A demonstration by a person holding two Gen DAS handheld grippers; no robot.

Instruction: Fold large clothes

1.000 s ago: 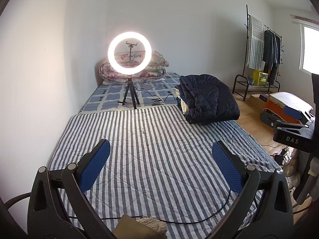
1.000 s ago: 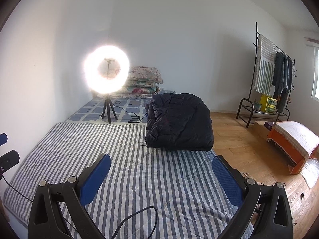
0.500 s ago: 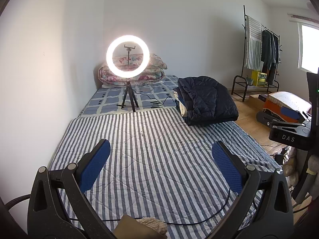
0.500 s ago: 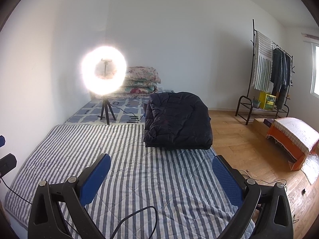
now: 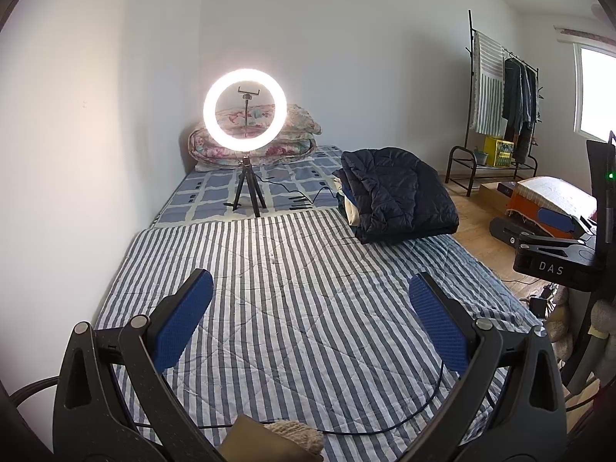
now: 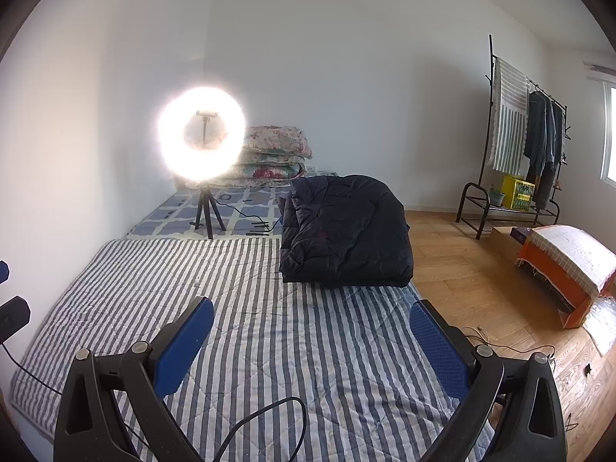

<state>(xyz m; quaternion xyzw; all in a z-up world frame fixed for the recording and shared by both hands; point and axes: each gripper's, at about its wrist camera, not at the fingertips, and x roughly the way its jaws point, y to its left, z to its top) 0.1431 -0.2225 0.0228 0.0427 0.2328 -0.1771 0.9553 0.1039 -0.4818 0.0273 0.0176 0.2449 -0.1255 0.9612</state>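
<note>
Both grippers up over the bed, nothing grabbed

The left gripper [image 5: 310,313] and right gripper [image 6: 311,340] both had their blue pads spread wide and held nothing, hanging above the striped quilt [image 5: 308,288]. The dark puffy jacket [image 6: 346,231] sat folded at the far right edge of the quilt, on top of some lighter clothes [image 5: 348,208], well apart from both grippers. A lit ring light [image 5: 245,111] stood on its tripod further back, in front of stacked floral bedding [image 6: 273,154].
</note>
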